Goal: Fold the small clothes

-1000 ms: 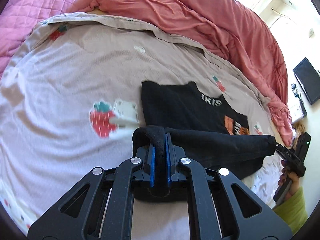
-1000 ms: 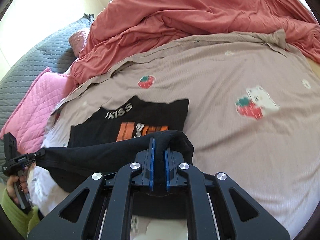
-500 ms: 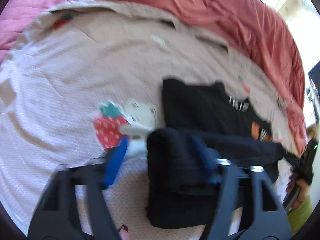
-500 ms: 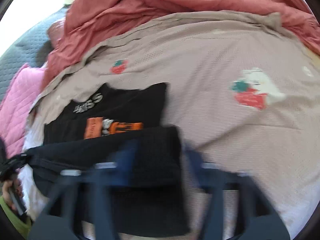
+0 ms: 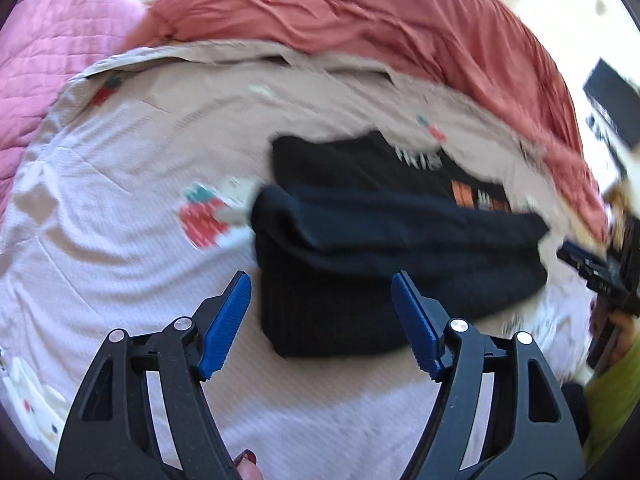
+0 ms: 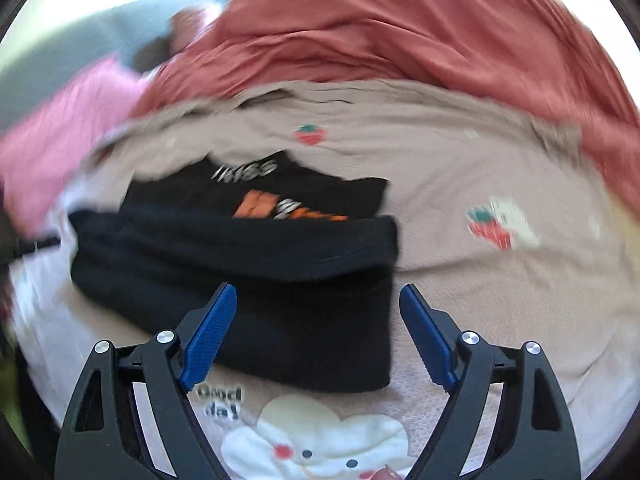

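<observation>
My left tool [image 5: 320, 320] stands with its blue pads wide apart and nothing between them touching; its jaws have just been opening, and the near left corner of the black T-shirt [image 5: 384, 256] lies just ahead of the tips, free of them. My right tool [image 6: 316, 328] is likewise spread, having let go within this last second, and the shirt's near right corner sits between and just beyond its pads without contact.

The shirt rests on the bed sheet [image 5: 120, 264], a pale one printed with strawberries, directly in front of both tools. Its near hem is laid over toward the far side, so a soft rolled fold runs across from one tool to the other, and the orange print [image 6: 280, 210] shows just past that fold.

I judge it light, limp knit cloth: it will sag, drape and slide over itself, and cannot be pushed flat from one edge. Best hold, I think, is at the two ends of the folded edge, pinching both layers together so the fold does not slip open.

Beyond the shirt lies more sheet, then a heaped red duvet [image 5: 400, 28] at the far side.
</observation>
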